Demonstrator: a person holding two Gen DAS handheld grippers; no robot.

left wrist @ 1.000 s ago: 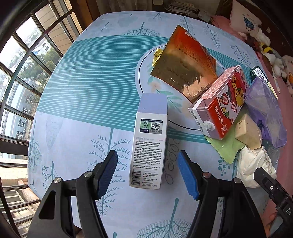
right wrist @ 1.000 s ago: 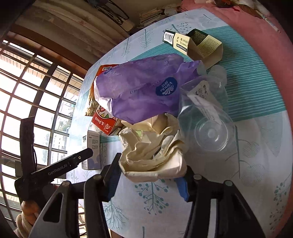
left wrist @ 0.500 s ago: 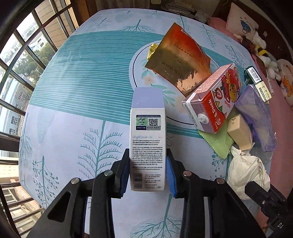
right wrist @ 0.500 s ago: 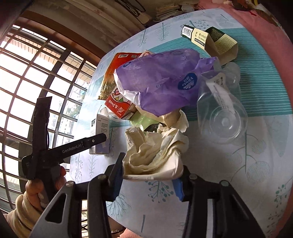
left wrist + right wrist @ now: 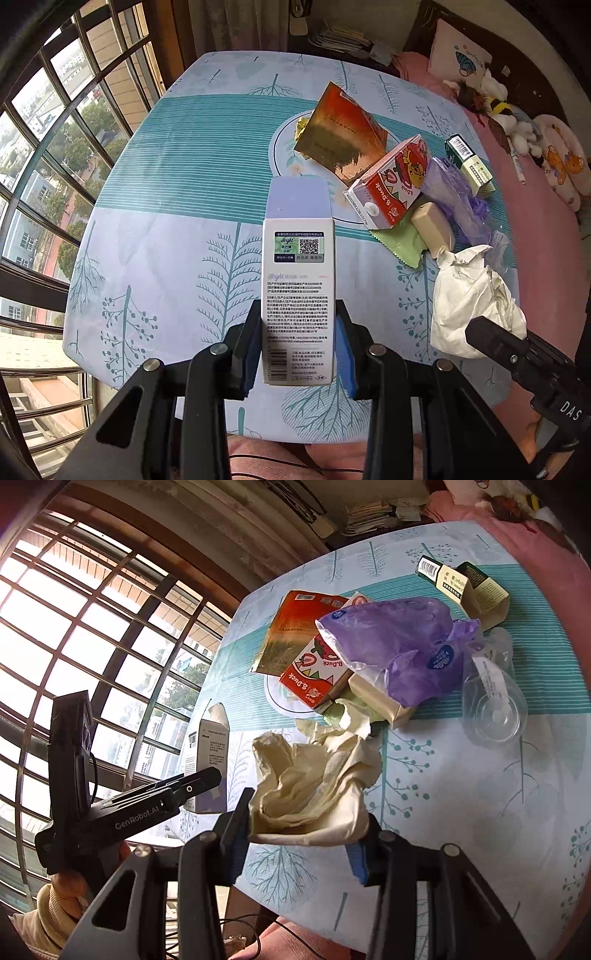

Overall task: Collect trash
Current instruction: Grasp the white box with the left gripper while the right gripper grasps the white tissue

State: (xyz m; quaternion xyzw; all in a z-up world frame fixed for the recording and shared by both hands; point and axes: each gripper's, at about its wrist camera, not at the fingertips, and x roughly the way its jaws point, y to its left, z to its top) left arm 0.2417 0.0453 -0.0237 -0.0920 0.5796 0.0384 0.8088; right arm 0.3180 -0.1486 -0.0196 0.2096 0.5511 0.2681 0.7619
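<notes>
My left gripper [image 5: 298, 347] is shut on a tall white and lilac carton [image 5: 297, 266] and holds it above the table; the carton also shows in the right wrist view [image 5: 210, 760]. My right gripper [image 5: 299, 834] is shut on a crumpled cream paper wad [image 5: 314, 782], lifted off the table; the wad shows in the left wrist view [image 5: 472, 295]. Other trash lies on the table: a red juice carton [image 5: 391, 188], an orange-gold foil bag [image 5: 343, 133], a purple plastic bag [image 5: 399, 646], a green wrapper [image 5: 400, 243], a tan block [image 5: 434, 225].
A green and white box [image 5: 465, 587] and a clear plastic cup [image 5: 495, 705] lie at the far right of the table [image 5: 166, 206]. A barred window [image 5: 44, 147] runs along the left. A pink bed with soft toys [image 5: 524, 122] is on the right.
My left gripper closed on the white carton and lifted it. My right gripper lifted the paper wad away from the pile, towards me.
</notes>
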